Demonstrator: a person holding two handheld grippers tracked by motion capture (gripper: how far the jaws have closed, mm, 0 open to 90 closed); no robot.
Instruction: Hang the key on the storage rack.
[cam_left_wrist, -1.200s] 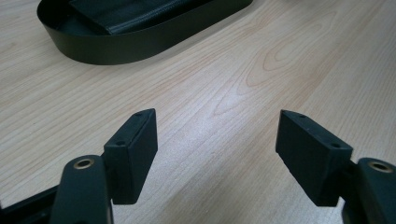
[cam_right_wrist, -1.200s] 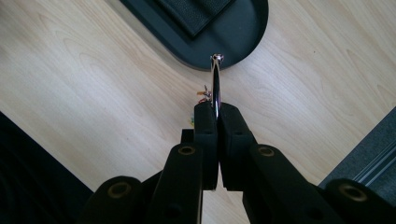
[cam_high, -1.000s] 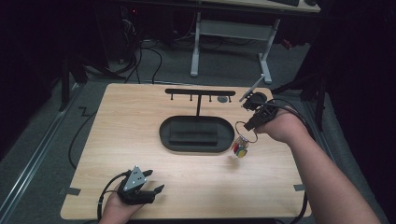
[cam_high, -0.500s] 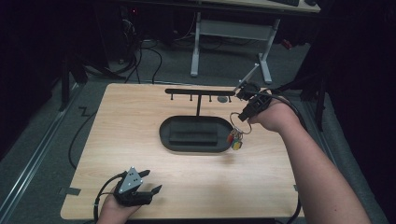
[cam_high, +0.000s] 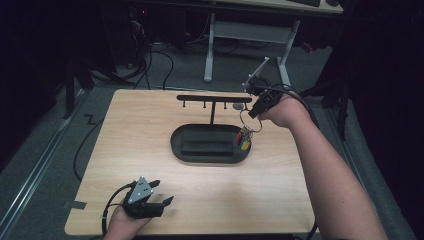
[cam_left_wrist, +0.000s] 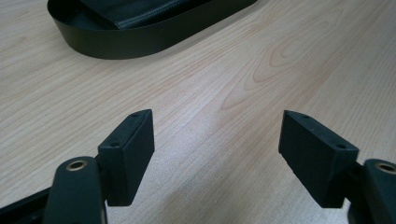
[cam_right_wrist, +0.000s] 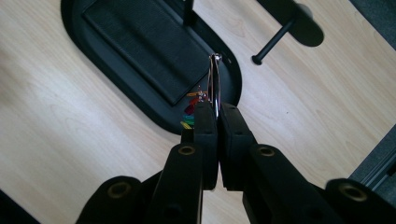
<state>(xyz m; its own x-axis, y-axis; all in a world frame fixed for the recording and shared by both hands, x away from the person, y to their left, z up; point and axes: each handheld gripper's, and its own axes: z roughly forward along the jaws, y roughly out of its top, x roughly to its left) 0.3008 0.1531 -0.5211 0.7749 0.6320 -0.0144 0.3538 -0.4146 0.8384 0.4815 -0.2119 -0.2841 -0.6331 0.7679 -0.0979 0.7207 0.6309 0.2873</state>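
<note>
While my right hand-held gripper (cam_high: 248, 116) is clamped on the metal key ring (cam_right_wrist: 214, 84), the coloured tags (cam_high: 243, 141) dangle below it just over the right end of the black tray (cam_high: 200, 155), with the hook rack (cam_high: 214, 99) rising behind that tray. I judge I'm mid-carry, taking the ring up to hang it; next I need to lift the loop level with the peg nearest the tray's right end and slide it on. My left hand-held gripper (cam_high: 159, 196) rests wide and empty on the counter (cam_high: 280, 180), well in front of the tray.

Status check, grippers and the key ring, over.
Right gripper shut on key ring, lifted beside the hook rack. Left gripper open, idle. Nothing in the way.
</note>
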